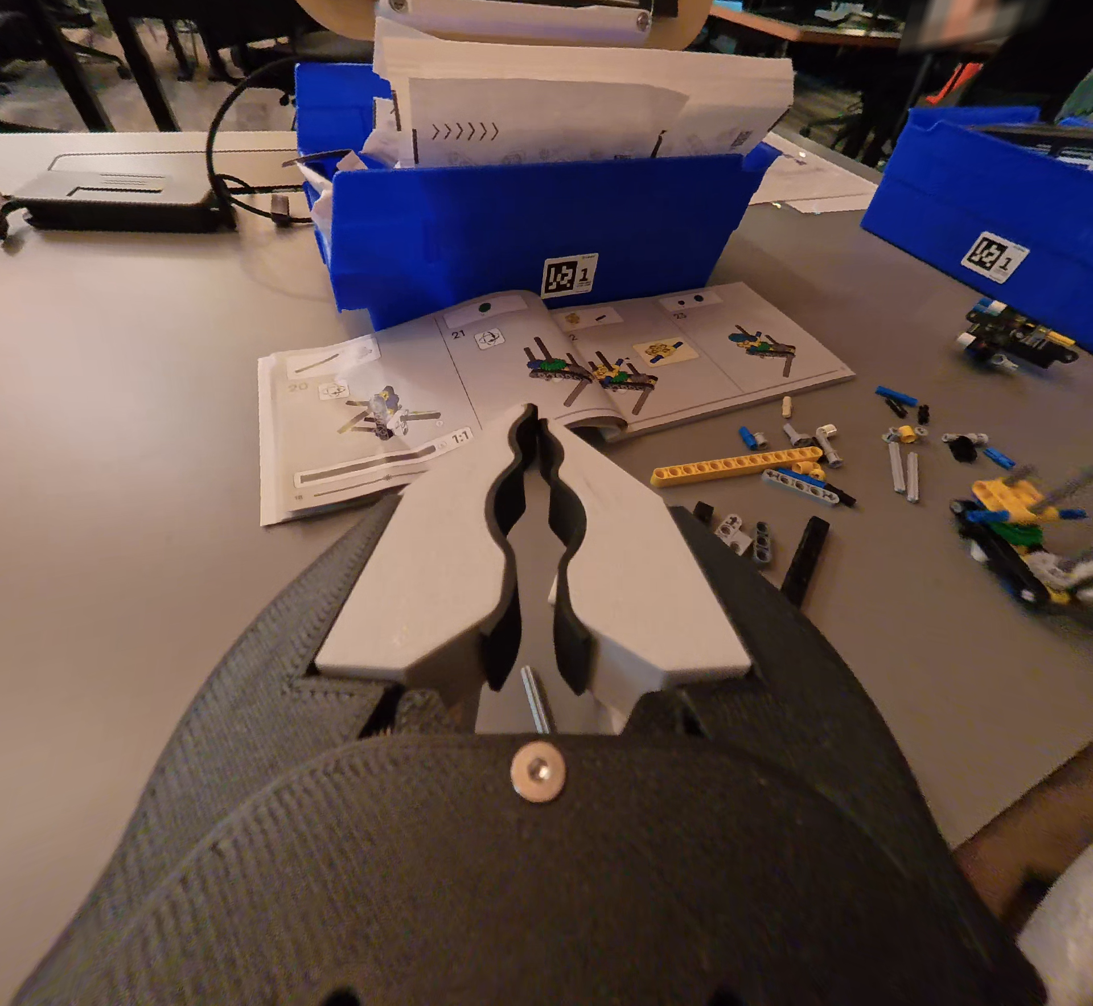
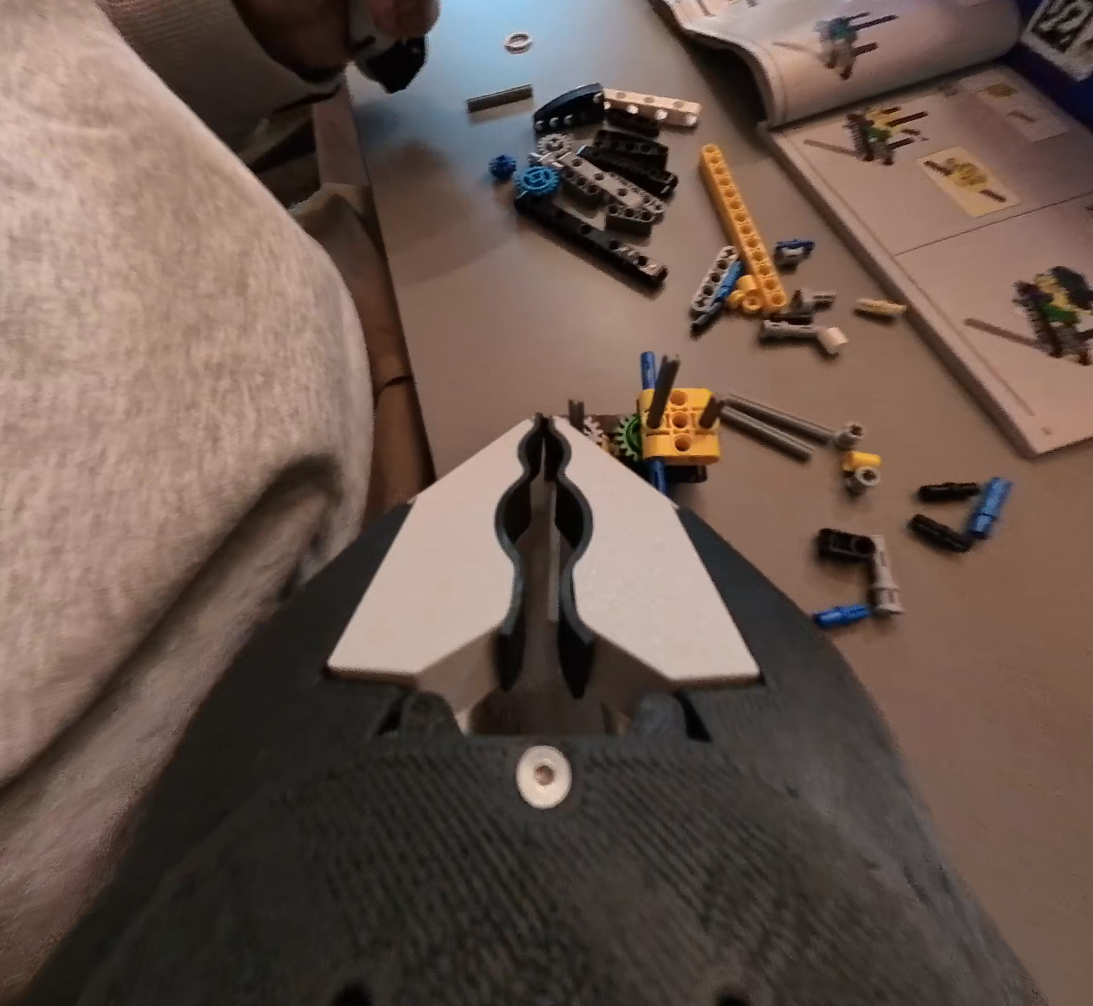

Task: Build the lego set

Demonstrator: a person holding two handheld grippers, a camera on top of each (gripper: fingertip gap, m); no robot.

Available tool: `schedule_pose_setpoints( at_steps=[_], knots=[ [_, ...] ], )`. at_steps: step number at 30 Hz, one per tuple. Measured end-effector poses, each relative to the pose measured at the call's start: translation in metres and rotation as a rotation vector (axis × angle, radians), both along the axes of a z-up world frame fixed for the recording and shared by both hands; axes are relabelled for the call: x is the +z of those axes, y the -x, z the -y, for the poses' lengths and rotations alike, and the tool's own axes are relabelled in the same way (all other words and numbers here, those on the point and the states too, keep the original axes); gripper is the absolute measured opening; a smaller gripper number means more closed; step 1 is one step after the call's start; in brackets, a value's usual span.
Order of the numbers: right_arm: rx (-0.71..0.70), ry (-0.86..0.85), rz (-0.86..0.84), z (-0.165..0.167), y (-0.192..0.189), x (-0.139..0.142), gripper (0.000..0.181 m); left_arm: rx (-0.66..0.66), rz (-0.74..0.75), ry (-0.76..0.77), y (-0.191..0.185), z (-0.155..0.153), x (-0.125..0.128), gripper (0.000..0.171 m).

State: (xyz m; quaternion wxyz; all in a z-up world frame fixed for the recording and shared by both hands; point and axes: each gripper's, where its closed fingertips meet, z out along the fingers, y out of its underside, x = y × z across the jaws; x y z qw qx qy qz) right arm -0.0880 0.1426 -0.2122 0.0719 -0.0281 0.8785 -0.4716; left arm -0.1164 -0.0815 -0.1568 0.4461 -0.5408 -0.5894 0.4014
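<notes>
My left gripper [image 1: 535,415] is shut and empty, with its tips over the open instruction booklet [image 1: 591,362]. My right gripper [image 2: 544,421] is shut, and its tips meet at the left end of the partly built yellow, green and black model [image 2: 680,433]. The model looks sharp with the gripper while the table around it is blurred. The model also shows blurred at the right edge of the left wrist view [image 1: 1005,510]. A long yellow beam [image 1: 733,466] lies among loose pins and axles; it also shows in the right wrist view [image 2: 742,226].
A blue bin [image 1: 532,232] stuffed with papers stands behind the booklet. A second blue bin [image 1: 976,197] and a small built model [image 1: 1011,339] are at the right. A pile of black and grey beams [image 2: 603,173] lies near the table edge. A grey sleeve [image 2: 148,268] fills the left. Left tips to right tips: about 25 cm. The small built model [image 1: 1011,339] is about 25 cm from my right fingertips.
</notes>
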Motion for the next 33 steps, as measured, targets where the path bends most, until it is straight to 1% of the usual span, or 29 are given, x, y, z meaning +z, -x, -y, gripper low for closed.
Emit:
schedule_pose_setpoints(
  at_steps=[4, 7, 10, 12, 14, 16, 17, 19, 22, 25, 28, 30, 33],
  knots=[
    [-0.026, -0.012, -0.007, 0.003, 0.004, 0.001, 0.0, -0.017, -0.01, -0.019, -0.007, 0.0, 0.001, 0.0],
    [0.026, 0.007, 0.056, 0.007, -0.015, 0.017, 0.0, -0.033, -0.016, -0.083, -0.013, 0.0, -0.001, 0.0],
    [0.041, 0.096, 0.101, 0.034, -0.035, 0.043, 0.001, -0.057, -0.014, -0.143, -0.017, 0.0, -0.002, 0.0],
    [0.015, 0.122, 0.072, 0.062, -0.041, 0.051, 0.007, -0.071, 0.01, -0.183, -0.018, 0.0, -0.005, 0.0],
    [-0.048, 0.083, 0.04, 0.093, -0.044, 0.047, 0.017, -0.096, 0.032, -0.214, -0.019, -0.002, -0.01, 0.0],
    [-0.109, 0.008, 0.047, 0.117, -0.053, 0.039, 0.028, -0.123, 0.051, -0.24, -0.019, -0.005, -0.013, 0.0],
    [-0.137, -0.02, 0.045, 0.126, -0.058, 0.037, 0.03, -0.139, 0.056, -0.249, -0.02, -0.008, -0.014, 0.0],
    [-0.2, -0.046, 0.023, 0.137, -0.061, 0.035, 0.03, -0.163, 0.067, -0.249, -0.022, -0.011, -0.014, 0.0],
    [-0.292, -0.055, 0.027, 0.145, -0.058, 0.033, 0.031, -0.184, 0.093, -0.229, -0.027, -0.009, -0.015, 0.0],
    [-0.342, -0.037, 0.087, 0.149, -0.057, 0.031, 0.027, -0.13, 0.089, -0.206, -0.03, 0.013, -0.015, 0.0],
    [-0.364, -0.001, 0.076, 0.153, -0.051, 0.03, 0.027, -0.134, 0.058, -0.322, -0.03, 0.022, -0.012, 0.0],
    [-0.365, 0.006, 0.018, 0.155, -0.044, 0.031, 0.027, -0.155, 0.071, -0.409, -0.03, 0.021, -0.017, 0.0],
    [-0.375, 0.004, -0.074, 0.159, -0.032, 0.029, 0.026, -0.166, 0.087, -0.474, -0.032, 0.02, -0.019, 0.0]
  ],
)
